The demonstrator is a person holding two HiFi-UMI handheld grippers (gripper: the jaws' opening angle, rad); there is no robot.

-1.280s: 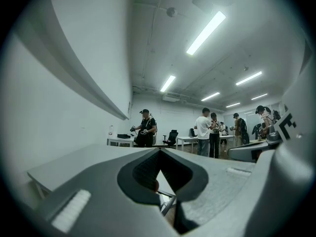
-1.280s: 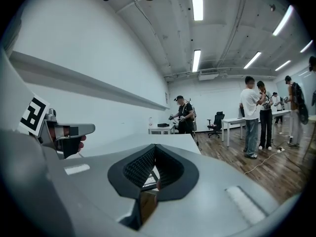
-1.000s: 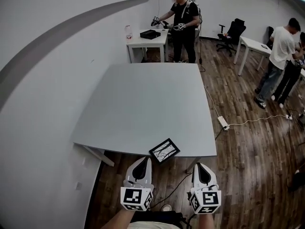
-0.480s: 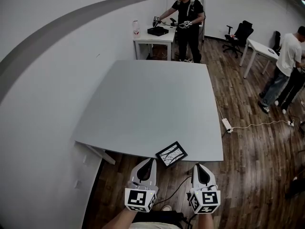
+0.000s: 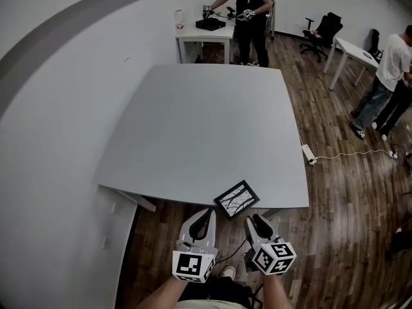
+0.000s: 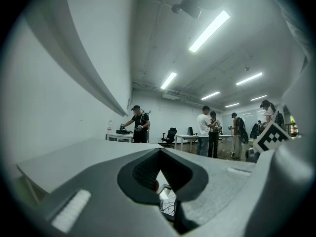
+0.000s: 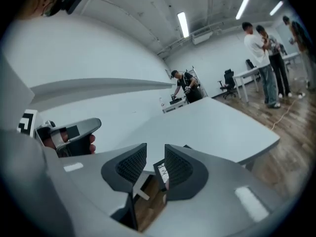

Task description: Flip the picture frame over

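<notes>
The picture frame (image 5: 237,199) lies flat and picture side up at the very near edge of the tabletop (image 5: 206,127). It is turned cornerwise, and its near corner seems to hang a little over the rim. That overhang is probably the reason for its place: jaws coming from below or from the side can close on a free corner or edge without scraping the tabletop.

Both grippers are held low in front of the person, below the table's edge and short of the frame. The left gripper (image 5: 206,214) points roughly level toward the frame's left corner, with its jaws together and nothing in them. Only a small gap below the tips lets the frame (image 6: 168,201) show through. It looks like the waiting hand, perhaps there to steady the frame later.

The right gripper (image 5: 250,219) is tipped slightly downward and rolled, so its marker cube sits skewed in the head view. Its jaws have just been opening and now stand narrowly apart. The frame's edge (image 7: 160,171) shows in the gap beyond them, but the pads press on nothing — the frame is near, not yet gripped. From this I judge that the right hand is lining up to pinch the overhanging corner, and the flip itself has not begun.
</notes>
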